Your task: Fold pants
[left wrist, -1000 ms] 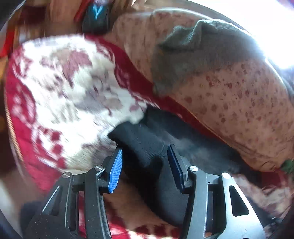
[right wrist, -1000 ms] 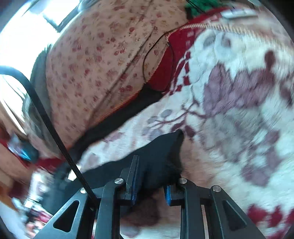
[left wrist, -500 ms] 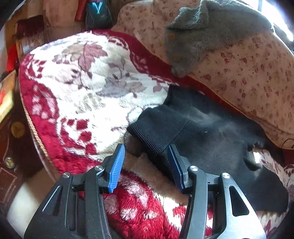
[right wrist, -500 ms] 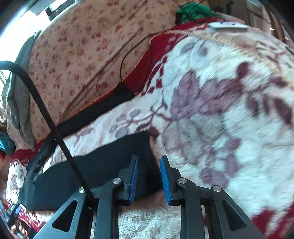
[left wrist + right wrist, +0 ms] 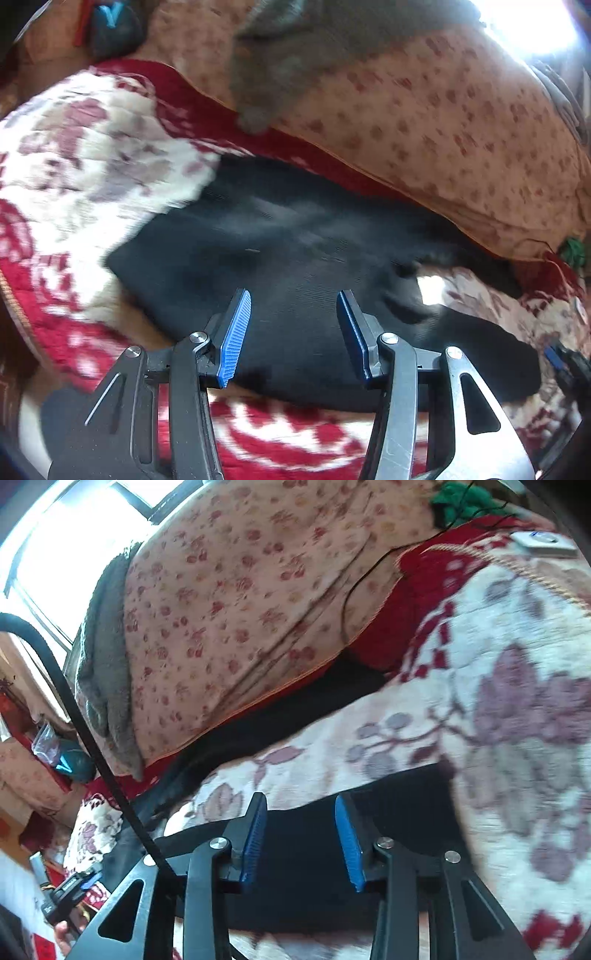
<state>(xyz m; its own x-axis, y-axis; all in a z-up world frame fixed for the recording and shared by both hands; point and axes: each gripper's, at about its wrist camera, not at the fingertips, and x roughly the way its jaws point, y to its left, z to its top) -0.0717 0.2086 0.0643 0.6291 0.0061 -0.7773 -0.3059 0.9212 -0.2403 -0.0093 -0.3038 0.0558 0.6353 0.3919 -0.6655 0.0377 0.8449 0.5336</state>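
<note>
- My left gripper [image 5: 293, 332] is spread wide, its blue pads [image 5: 236, 332] apart over the black pants [image 5: 280, 254] and gripping nothing.
- My right gripper [image 5: 301, 843] is likewise released, pads parted above the dark cloth [image 5: 306, 853], which sits between them unpinched.
- The pants lie flat on the red-and-cream floral blanket [image 5: 92, 166], stretching along the foot of the flowered cushion [image 5: 443, 122].
- One far strip of the pants [image 5: 280, 720] runs right against that cushion [image 5: 229, 602].
- A grey fleece garment [image 5: 306, 48] hangs over the cushion's top.
- A green cloth [image 5: 461, 502] lies at the cushion's far end, with a thin black cable [image 5: 362, 579] trailing down across it.
</note>
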